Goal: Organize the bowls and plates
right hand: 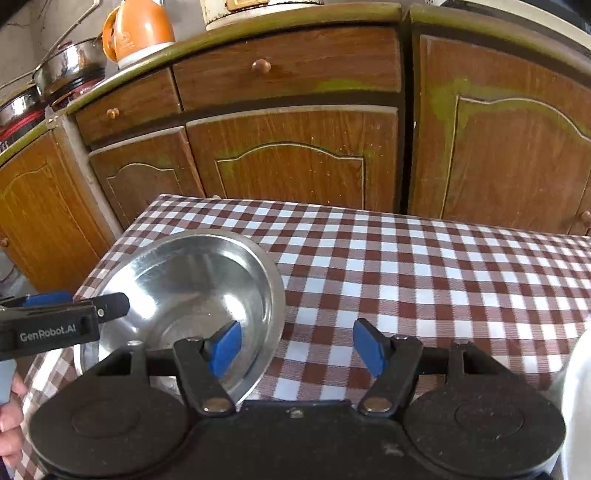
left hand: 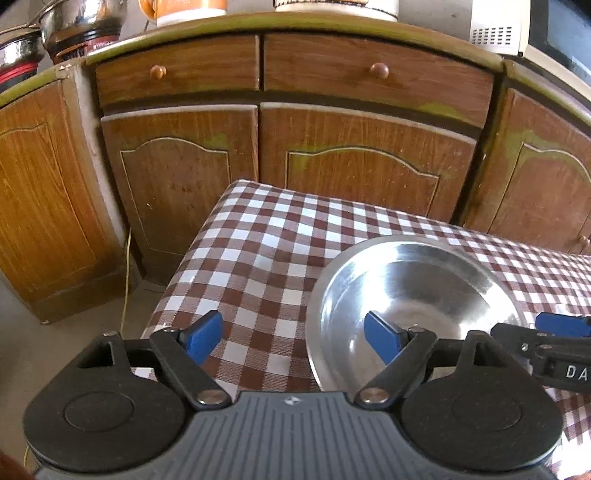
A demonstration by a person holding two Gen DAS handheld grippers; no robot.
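Behind the table we list the largest item first: a wooden cabinet (left hand: 362,155) with arched doors, two drawers with round knobs, and a worn green edge along its top. On that top we note steel pots (right hand: 70,66) at the left, an orange jug (right hand: 138,27) beside them, and a white appliance (left hand: 498,29) at the right; their upper parts are cut off by the frame.

Next, the table (right hand: 424,266), covered in a brown-and-white checked cloth, standing just in front of the cabinet.

Next, the task's thing: one steel bowl (left hand: 424,280), upright and empty, resting on the cloth near the table's left front corner.

Then our two tools. Our left gripper (left hand: 293,339) has its blue pads spread wide with nothing between them; its right pad hangs over the bowl's near left rim, its left pad over bare cloth. Our right gripper (right hand: 295,349) is likewise spread wide and empty; its left pad hangs over the bowl's near right rim, its right pad over cloth. Whether any pad touches the bowl we cannot tell.

Smallest, part of a hand (right hand: 9,417) at the left edge of the right view.
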